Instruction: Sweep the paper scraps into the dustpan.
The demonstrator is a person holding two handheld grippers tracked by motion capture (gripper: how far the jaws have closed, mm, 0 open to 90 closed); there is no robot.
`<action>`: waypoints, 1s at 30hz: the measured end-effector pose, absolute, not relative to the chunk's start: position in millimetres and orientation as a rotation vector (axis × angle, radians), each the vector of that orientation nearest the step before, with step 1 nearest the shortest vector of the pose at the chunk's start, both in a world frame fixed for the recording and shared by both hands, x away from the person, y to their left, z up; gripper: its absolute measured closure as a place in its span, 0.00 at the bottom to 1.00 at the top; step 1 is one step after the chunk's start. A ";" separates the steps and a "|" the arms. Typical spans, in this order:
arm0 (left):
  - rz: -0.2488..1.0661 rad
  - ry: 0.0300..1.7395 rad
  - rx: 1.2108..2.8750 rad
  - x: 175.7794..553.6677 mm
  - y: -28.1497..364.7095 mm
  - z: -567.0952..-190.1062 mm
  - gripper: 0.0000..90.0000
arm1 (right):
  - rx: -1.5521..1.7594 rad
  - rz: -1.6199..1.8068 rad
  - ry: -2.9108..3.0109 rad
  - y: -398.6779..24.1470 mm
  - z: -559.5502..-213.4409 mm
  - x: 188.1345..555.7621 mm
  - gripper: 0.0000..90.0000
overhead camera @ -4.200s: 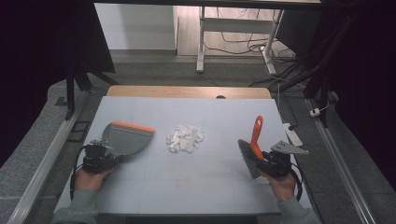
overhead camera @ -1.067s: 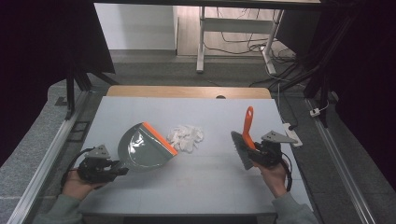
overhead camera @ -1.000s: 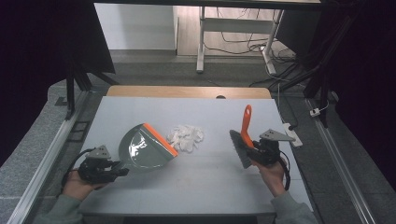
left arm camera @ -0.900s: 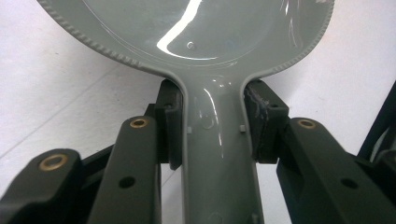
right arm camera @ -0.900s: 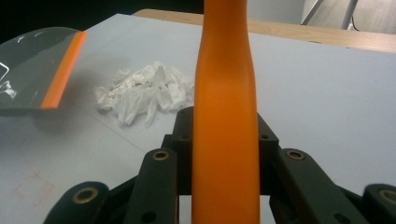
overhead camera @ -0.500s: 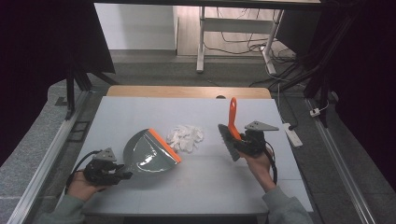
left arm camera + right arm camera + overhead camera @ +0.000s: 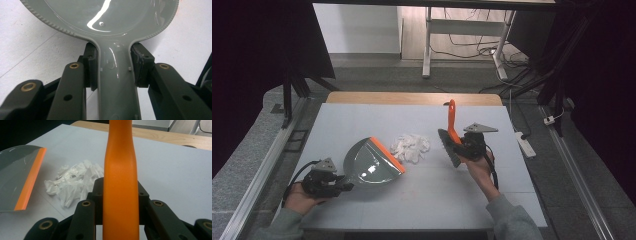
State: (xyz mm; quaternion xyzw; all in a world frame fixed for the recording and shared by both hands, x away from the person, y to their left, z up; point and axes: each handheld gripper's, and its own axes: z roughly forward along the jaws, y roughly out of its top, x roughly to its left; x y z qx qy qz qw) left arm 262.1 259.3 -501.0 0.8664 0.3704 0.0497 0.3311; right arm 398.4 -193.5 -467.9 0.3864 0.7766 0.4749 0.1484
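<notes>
High view, item one: a pile of crumpled white paper scraps [image 7: 411,147] is lying mid-table on the pale grey table [image 7: 512,190], between the two tools. Item two: a grey dustpan [image 7: 372,162] with an orange lip is sitting just left of the scraps, lip facing them; whether it is touching them I cannot tell. The left gripper [image 7: 343,186] is clenching its handle, pads pressing on both sides in the left gripper view [image 7: 113,77]. Item three: an orange-handled brush [image 7: 451,132] is standing just right of the scraps, bristles down, handle up. The right gripper [image 7: 462,146] is grasping that handle, jaws hugging it in the right gripper view [image 7: 120,202].
</notes>
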 end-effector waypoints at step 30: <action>0.086 0.963 2.291 263.7 260.3 -503.5 0.69 | 1.131 1.306 2.291 -147.9 -462.0 458.4 0.78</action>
